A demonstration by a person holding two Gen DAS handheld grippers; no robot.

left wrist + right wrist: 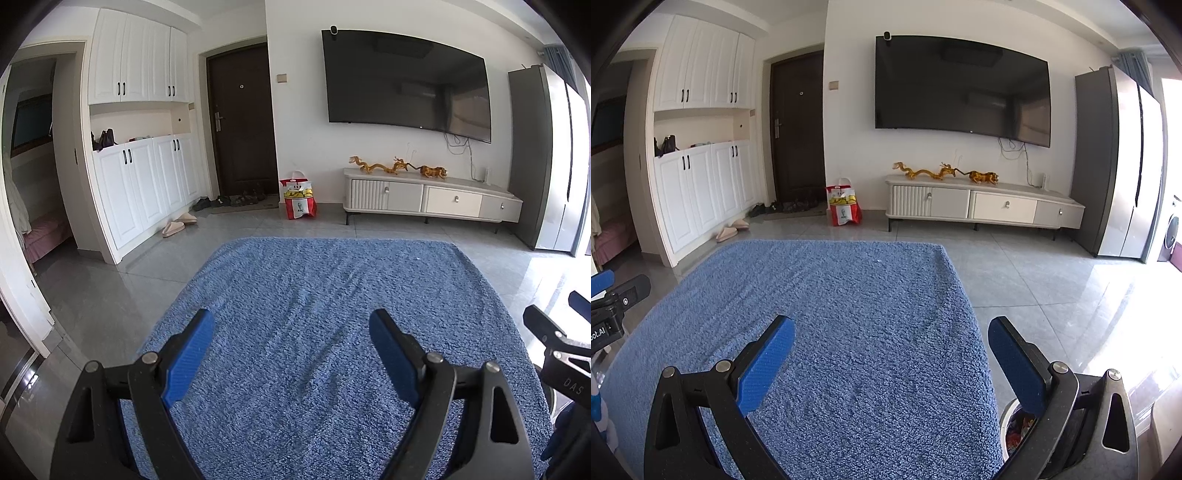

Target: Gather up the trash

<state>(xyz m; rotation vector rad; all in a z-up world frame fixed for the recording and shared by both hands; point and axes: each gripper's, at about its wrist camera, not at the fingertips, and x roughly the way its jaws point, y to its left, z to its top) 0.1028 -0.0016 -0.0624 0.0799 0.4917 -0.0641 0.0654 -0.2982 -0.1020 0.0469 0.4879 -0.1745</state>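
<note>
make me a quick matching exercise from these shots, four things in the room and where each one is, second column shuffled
Things:
1. KFC bag
2. golden dragon figure
3. television
4. slippers

Places:
A. mounted on the white wall
B. on the floor in front of the white cabinets
C. on top of the low TV cabinet
D. on the floor between the dark door and the TV cabinet

Pairs: 1-D, 2-C, 3-A, 4-B

Both the left gripper and right gripper are open over the blue rug, holding nothing.
</note>
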